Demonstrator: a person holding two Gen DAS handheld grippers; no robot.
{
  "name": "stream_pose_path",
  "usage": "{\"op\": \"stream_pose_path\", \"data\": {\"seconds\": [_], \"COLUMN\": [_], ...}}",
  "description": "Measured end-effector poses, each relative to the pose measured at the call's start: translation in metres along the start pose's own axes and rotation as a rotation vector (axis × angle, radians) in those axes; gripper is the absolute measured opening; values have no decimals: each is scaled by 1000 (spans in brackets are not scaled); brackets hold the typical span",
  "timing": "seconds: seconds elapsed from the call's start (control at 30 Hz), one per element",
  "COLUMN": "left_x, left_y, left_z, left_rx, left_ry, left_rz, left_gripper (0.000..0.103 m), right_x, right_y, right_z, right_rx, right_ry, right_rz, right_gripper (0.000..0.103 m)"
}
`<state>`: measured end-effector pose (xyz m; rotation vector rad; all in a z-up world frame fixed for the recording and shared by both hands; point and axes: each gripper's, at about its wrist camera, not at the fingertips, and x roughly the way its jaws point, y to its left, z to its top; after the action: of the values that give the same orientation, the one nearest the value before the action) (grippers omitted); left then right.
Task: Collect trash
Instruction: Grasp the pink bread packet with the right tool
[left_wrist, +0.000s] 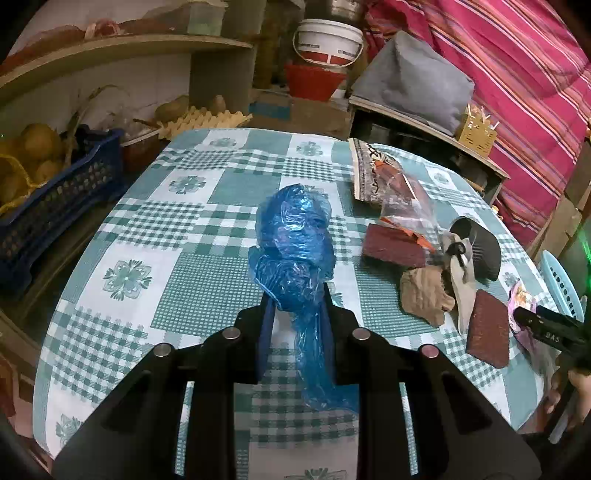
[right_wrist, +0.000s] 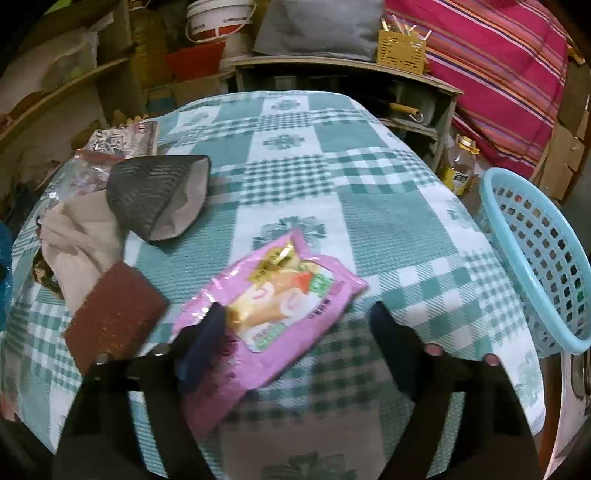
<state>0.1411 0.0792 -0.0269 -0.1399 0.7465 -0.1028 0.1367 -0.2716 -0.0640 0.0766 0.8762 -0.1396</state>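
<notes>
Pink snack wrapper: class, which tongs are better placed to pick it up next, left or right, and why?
Right. The right tongs are open around the pink snack wrapper, and the light blue basket stands just beyond. The left tongs are already shut on the blue plastic bag.

Left claw (left_wrist: 297, 314) matte black, blue pads, silver round screws, right claw (right_wrist: 297, 332) alike

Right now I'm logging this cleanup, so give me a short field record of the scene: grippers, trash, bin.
left gripper: shut on blue bag
right gripper: jaws open around pink wrapper
surface: table with green checked cloth
other trash: black cup, brown pad, clear packet
bin: blue basket, at table's right edge
</notes>
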Motion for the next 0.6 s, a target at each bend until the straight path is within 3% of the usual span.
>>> {"op": "stream_pose_path", "data": {"seconds": [0.13, 0.2, 0.4, 0.6], "left_x": [3, 3, 4, 3], "left_y": [-5, -7, -6, -6], "left_z": [-1, -1, 1, 1], "left_rx": [15, 19, 18, 24], "left_ry": [7, 7, 2, -1], "left_rz": [5, 4, 0, 7], "left_gripper": [22, 22, 22, 22], "right_x": [2, 3, 7, 8], "right_y": [5, 2, -8, -19], "right_z": [4, 7, 16, 22], "right_rx": [-12, -3, 22, 60], "right_ry": [-2, -7, -6, -16], "right_rz": [3, 4, 13, 47], "right_gripper": [62, 50, 27, 13]}}
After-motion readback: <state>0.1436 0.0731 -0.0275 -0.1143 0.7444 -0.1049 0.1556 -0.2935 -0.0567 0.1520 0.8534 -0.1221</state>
